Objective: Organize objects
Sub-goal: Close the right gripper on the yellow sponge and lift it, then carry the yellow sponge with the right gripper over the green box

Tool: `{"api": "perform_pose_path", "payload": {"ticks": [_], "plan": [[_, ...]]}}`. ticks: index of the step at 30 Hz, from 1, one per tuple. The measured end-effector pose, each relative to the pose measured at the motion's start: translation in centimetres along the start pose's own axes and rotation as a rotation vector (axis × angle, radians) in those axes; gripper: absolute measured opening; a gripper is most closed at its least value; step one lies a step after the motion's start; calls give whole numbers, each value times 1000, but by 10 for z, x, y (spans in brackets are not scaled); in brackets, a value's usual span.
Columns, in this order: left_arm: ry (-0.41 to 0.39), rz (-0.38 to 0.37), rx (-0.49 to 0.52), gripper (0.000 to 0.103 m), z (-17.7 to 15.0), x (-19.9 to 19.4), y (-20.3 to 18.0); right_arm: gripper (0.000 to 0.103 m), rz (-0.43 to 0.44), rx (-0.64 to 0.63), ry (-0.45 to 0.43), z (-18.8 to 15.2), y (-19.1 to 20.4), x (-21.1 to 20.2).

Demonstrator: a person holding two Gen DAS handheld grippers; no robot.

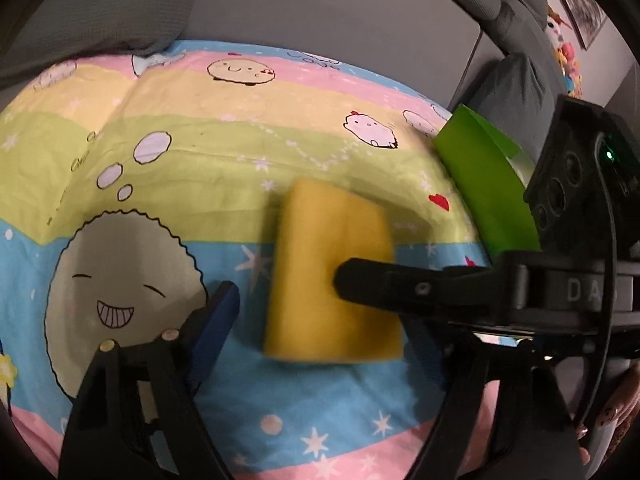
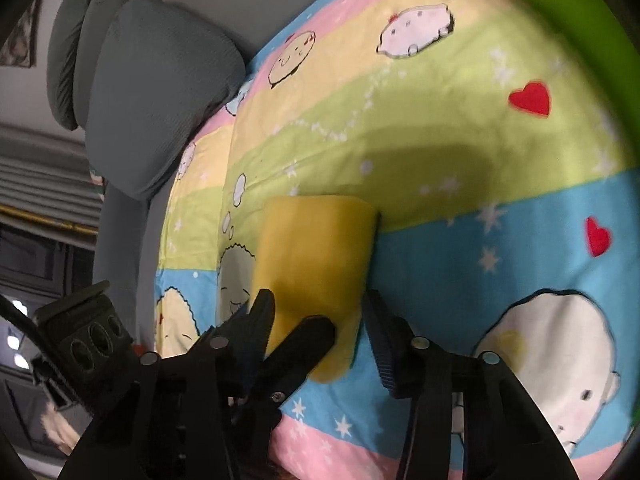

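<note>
Black fingers of the left gripper (image 1: 320, 320) fill the near edge of the left wrist view, standing well apart with a yellow sponge (image 1: 332, 276) lying flat between them on the cartoon-print bedspread (image 1: 200, 152). Its blue-padded left finger (image 1: 216, 320) stands clear of the sponge's left edge; the right finger is hidden behind the other tool, so contact there cannot be told. From the right, a finger of the right gripper (image 1: 348, 280) reaches across and overlaps the sponge's right half.

In the right wrist view, the right gripper (image 2: 320, 320) sits partly open around the near end of the sponge (image 2: 312, 256); its ribbed right finger (image 2: 380, 340) lies just beside the sponge's right edge, the left one close to the other edge. Whether either pad presses cannot be told through the blur.

Open bedspread (image 2: 460, 120) stretches far and to both sides of the sponge. A green folded sheet (image 1: 484, 184) lies near the right edge, grey pillows (image 2: 160, 92) bound the far left side, and a grey headboard (image 1: 320, 4) closes the far side.
</note>
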State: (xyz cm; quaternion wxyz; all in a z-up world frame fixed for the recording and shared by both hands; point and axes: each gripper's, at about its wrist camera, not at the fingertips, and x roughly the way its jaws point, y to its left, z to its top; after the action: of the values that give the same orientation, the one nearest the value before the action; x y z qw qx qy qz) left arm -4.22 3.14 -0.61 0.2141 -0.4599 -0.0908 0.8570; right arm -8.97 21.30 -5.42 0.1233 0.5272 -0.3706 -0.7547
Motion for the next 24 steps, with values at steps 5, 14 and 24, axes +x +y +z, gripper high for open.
{"api": "perform_pose_path", "payload": {"ticks": [5, 14, 24], "plan": [[1, 11, 25, 69, -5, -2, -9, 39, 1, -22, -5, -8, 3, -5], [-76, -16, 63, 69, -7, -37, -38, 39, 8, -97, -89, -25, 23, -49], [-117, -39, 133, 69, -10, -62, -72, 39, 8, -117, -165, -40, 30, -89]]}}
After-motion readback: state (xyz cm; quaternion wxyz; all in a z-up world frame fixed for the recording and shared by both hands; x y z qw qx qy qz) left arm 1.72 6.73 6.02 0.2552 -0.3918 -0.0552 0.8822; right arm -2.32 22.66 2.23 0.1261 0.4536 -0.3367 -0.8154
